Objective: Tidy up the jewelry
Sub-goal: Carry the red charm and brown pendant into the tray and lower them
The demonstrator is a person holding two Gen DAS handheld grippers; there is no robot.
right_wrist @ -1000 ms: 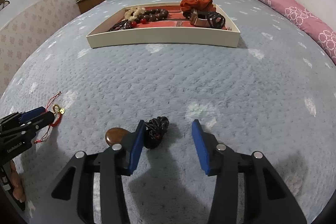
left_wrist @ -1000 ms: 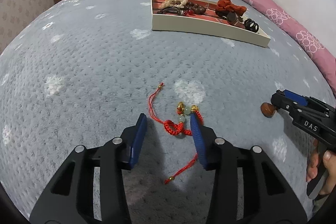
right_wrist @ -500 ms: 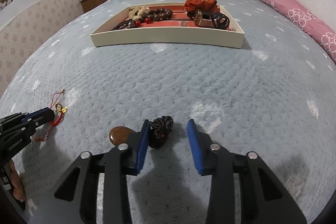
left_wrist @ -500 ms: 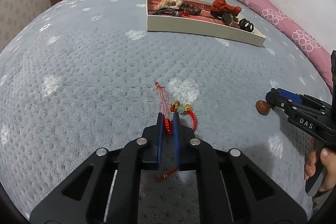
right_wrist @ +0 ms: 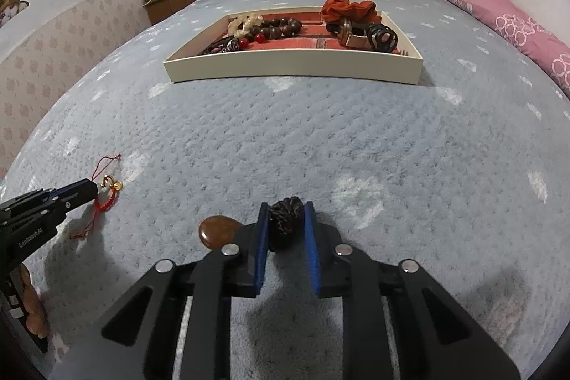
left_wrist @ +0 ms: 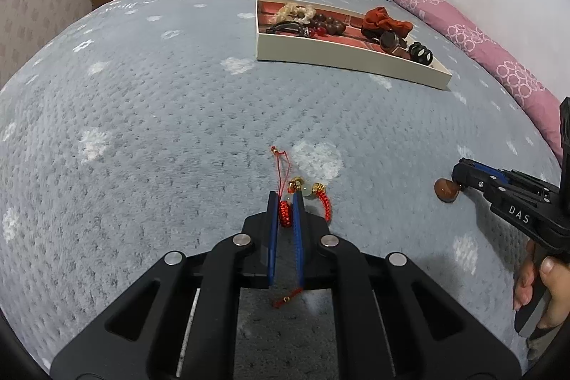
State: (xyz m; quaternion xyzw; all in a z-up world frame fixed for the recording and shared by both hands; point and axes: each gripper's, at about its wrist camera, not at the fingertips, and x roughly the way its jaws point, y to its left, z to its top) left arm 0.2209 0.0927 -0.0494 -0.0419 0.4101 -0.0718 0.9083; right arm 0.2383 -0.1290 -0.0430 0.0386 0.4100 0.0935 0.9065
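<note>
My left gripper (left_wrist: 285, 202), low centre of frame, pinches the red knotted cord bracelet (left_wrist: 285, 214) on the grey bedspread (left_wrist: 160, 130). My right gripper's (right_wrist: 285, 212) jaws have just been closing and now squeeze the dark braided knot (right_wrist: 285, 219) beside its brown pendant (right_wrist: 217, 232). The jewelry tray (right_wrist: 292, 70) sits upper centre.

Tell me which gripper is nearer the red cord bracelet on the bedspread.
Left. The left gripper is shut on the red cord bracelet. The right gripper sits well off to that bracelet's right, its jaws closing around a dark knotted cord.
</note>
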